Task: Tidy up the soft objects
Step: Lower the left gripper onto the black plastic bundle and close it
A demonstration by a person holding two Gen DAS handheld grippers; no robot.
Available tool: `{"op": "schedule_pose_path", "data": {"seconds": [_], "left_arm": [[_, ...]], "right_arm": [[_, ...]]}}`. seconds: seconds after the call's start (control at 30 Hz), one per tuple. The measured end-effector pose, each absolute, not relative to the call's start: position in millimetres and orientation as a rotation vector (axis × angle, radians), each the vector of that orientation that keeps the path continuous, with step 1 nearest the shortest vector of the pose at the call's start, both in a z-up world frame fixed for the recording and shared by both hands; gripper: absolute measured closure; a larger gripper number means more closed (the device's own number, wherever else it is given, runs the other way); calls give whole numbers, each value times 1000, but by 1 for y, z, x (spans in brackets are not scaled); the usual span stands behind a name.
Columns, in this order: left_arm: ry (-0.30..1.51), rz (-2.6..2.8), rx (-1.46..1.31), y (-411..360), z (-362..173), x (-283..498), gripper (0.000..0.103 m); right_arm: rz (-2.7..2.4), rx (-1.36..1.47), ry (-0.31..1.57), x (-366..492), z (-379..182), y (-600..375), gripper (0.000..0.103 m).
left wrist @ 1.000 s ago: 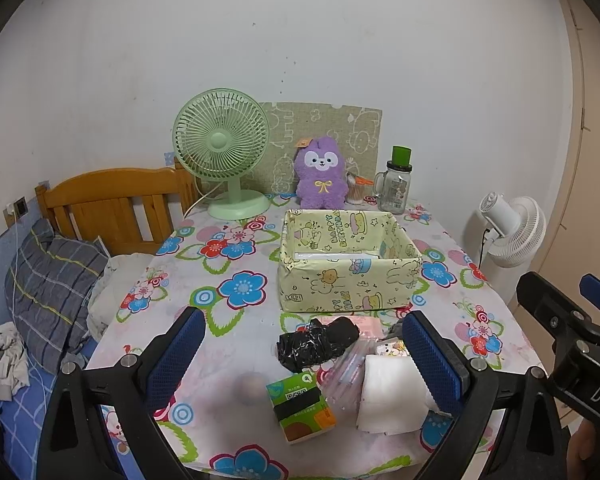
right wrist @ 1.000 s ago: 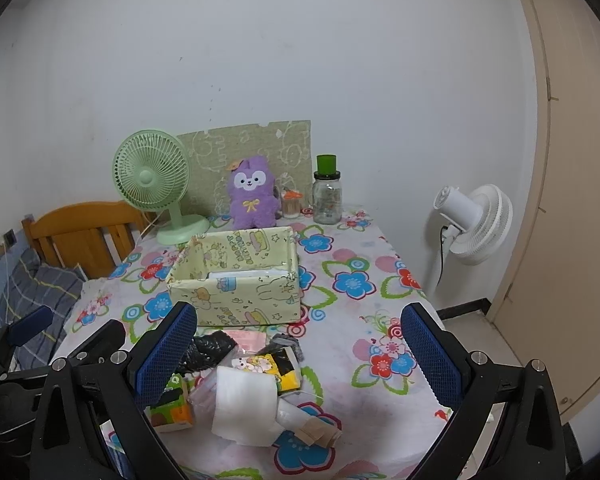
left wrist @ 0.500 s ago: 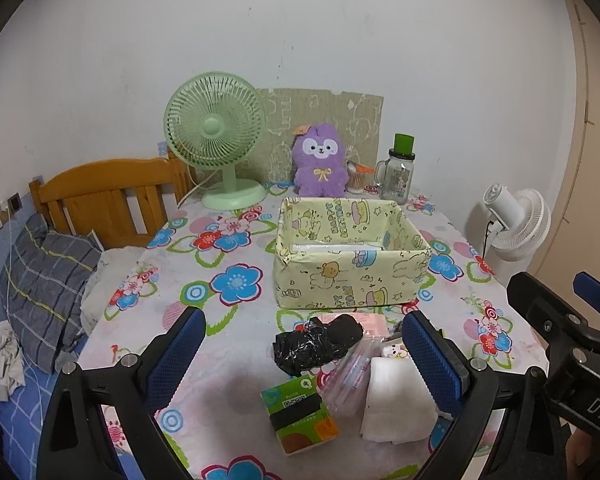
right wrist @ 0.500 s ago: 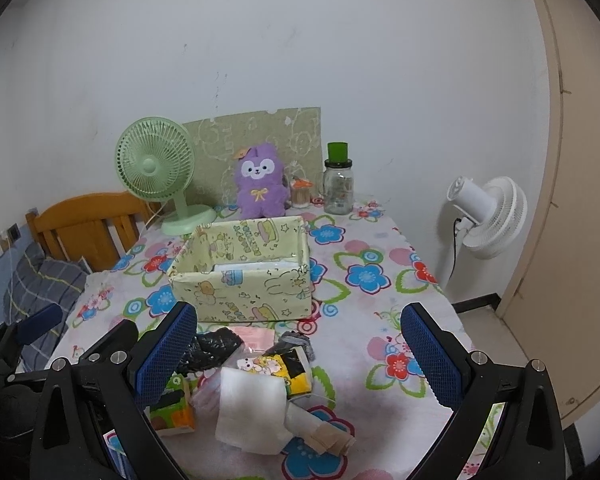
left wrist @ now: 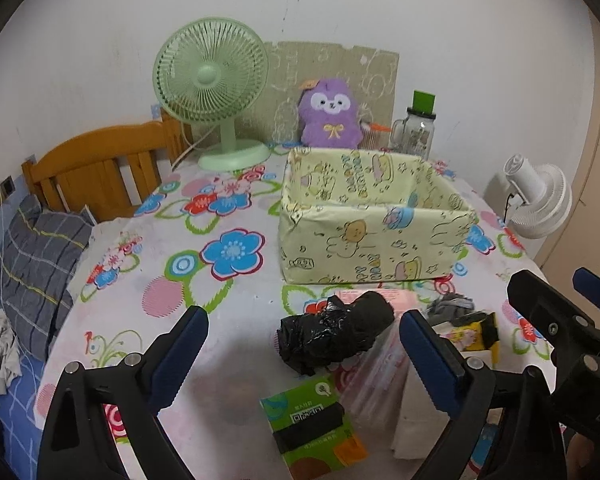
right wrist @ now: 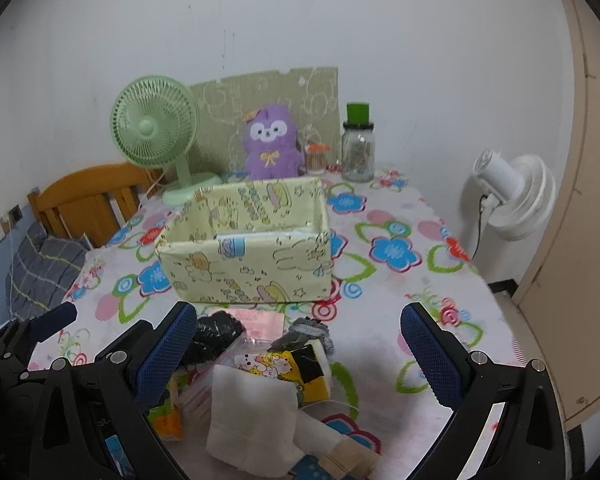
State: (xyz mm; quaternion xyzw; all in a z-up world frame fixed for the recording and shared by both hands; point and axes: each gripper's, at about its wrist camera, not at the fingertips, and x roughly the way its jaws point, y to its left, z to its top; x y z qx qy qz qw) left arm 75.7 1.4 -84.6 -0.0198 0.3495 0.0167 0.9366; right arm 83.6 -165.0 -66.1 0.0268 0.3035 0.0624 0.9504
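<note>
A pale yellow cartoon-print box stands open-topped mid-table. In front of it lies a heap of soft items: a black crumpled bag, a pink packet, a green tissue pack, a yellow cartoon tissue pack, a folded white cloth and a grey fabric piece. My left gripper is open, hovering over the black bag. My right gripper is open above the heap. Neither holds anything.
A green desk fan, a purple plush and a glass jar with green lid stand along the wall behind the box. A wooden headboard and pillow sit left; a white fan stands right of the table.
Both grippers have moved forward and lower toward the table; the box and the heap of items loom larger. Both stay open. Nothing on the table has moved.
</note>
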Motion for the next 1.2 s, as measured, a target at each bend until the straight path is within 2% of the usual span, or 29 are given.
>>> {"op": "schedule_pose_path", "data": {"seconds": [0.4,0.73,0.87,1.0,1.2], "left_arm": [[772,-10,-30,-4,-109,101,7],[835,-39,-28,-12,-130,122,15],[879,-51,-35,-13,-143,131,24],[870,-53,-43,-11,-145,132,27],[854,-73,-37,-11,-143,128,46]], "right_arm": [[104,74,677,110,-90,-168,0],[105,80,751,126,-110,-166,0],[100,84,783,131,-119,-164,0],[98,90,802,134,-125,-163,0],[97,108,813,135,-129,-162,0]]}}
